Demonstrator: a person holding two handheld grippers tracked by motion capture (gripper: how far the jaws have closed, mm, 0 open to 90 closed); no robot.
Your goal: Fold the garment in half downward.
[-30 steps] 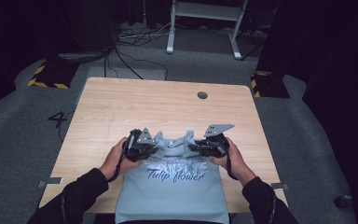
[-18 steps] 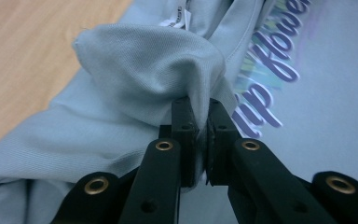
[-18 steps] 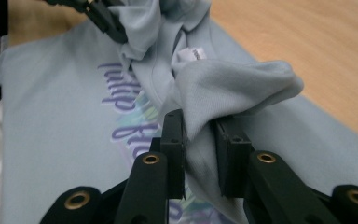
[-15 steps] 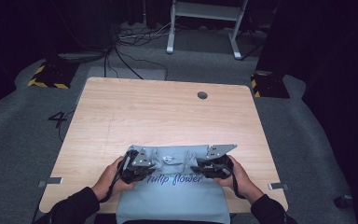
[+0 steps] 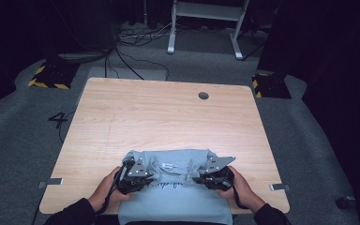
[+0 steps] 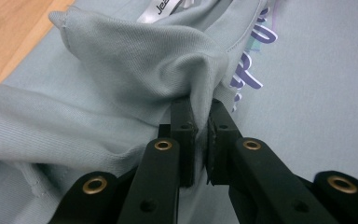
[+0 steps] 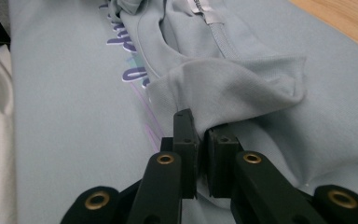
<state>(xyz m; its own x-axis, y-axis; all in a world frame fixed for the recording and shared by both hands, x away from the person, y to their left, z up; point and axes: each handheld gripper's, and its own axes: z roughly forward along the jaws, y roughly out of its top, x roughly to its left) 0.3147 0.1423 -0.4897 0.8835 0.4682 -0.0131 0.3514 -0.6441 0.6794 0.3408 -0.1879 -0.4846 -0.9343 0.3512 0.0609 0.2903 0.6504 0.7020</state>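
Pale grey T-shirt [image 5: 176, 199] lies at bottom centre of table [image 5: 168, 117], hanging over near edge. Left gripper [image 6: 199, 135] & right gripper [image 7: 203, 140] each pinch a fabric fold, prob. to fold it over evenly w/ both sides level.

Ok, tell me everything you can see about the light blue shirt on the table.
The pale grey-blue knit shirt lies at the near edge of the light wooden table, its lower part hanging over that edge. Purple lettering runs across the chest, partly covered because the top part is folded toward the person. A white neck label shows at the collar. The left gripper and right gripper each pinch a bunched fold of fabric between shut jaws, one on either side of the collar.
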